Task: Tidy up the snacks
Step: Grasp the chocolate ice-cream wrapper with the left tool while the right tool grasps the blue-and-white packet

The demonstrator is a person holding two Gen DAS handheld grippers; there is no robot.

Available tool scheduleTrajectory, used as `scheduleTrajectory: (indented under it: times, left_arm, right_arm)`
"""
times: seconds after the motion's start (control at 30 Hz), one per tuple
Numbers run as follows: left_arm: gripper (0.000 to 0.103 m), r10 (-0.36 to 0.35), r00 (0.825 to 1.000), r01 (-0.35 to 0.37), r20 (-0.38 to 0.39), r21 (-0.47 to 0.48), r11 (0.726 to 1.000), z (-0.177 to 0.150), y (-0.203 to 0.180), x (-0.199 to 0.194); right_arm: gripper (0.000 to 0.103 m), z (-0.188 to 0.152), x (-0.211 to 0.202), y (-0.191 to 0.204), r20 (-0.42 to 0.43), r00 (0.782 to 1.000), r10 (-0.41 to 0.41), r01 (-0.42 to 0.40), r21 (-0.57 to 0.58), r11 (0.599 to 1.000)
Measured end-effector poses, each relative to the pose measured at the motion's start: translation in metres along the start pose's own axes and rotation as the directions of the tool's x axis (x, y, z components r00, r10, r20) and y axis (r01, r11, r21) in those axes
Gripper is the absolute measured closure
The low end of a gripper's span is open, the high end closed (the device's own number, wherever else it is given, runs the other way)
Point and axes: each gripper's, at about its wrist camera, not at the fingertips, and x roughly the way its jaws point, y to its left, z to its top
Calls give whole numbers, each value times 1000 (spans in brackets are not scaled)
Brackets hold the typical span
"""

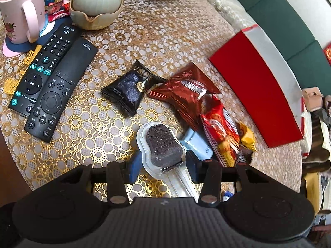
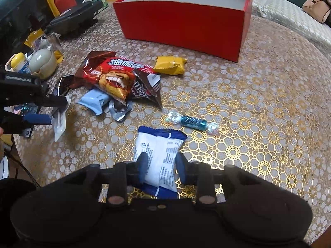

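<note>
Snacks: clear-packed dark cake (image 1: 163, 146) pinched in left gripper (image 1: 163, 163); white-blue packet (image 2: 158, 161) pinched in right gripper (image 2: 160, 165); red box (image 2: 186, 20) beyond.

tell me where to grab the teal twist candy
Grip the candy across its narrow teal middle, coming straight down from above. It lies flat on the table with clear space on both long sides, and the twisted foil ends are flimsy and would slip.

Light: bright, even daylight; glare on foil snack wrappers (image 1: 186, 95).
Blur: red box (image 1: 256, 95) smeared.
Edges: fisheye-bent, dim corners.
</note>
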Motion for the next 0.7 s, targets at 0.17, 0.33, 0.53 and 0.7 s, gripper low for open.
scheduleTrajectory:
  times: [0.17,0.33,0.53,0.7]
  left_arm:
    - [58,-27,1000,27,0,18,999,-4,-1,-5]
    - [58,-44,999,44,5,21,999,-2,1,-7]
    - [58,-50,999,50,15,32,998,0,4,-7]
    - [58,-51,999,50,17,43,998,0,3,-6]
  right_arm:
    - [69,0,4,9,3,999,-34,34,-27,999]
    - [53,3,14,19,-41,997,-65,63,-60,996]
    - [19,1,24,33,-63,990,-125,116,-128,985]
    - [32,3,24,26,-52,989,-135,130,-96,987]
